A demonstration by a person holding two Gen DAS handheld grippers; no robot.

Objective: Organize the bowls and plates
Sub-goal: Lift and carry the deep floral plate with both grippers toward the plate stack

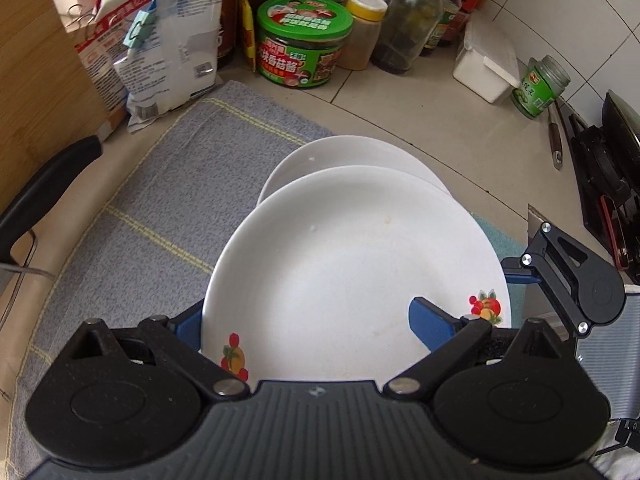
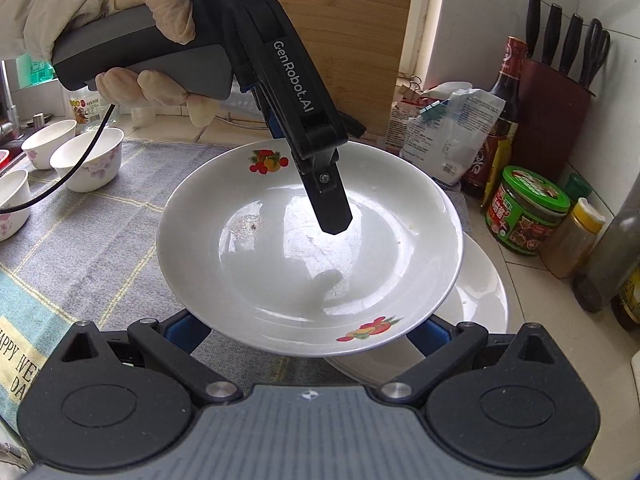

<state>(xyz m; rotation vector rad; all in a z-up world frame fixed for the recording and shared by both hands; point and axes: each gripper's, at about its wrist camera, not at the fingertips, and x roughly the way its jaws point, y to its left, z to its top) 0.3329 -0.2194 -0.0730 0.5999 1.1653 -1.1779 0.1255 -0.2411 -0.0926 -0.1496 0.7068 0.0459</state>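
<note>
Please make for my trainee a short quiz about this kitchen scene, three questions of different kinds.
1. True or false: the upper plate carries fruit pictures.
2. What lies below it? A) a bowl B) another white plate C) a cutting board
3. Fill in: the big jar has a ___ lid.
Key: 1 true; 2 B; 3 green.

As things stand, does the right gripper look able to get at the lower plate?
Probably not: the upper plate lies across the right gripper's open fingers and covers most of the lower plate, leaving only its right edge showing.
</note>
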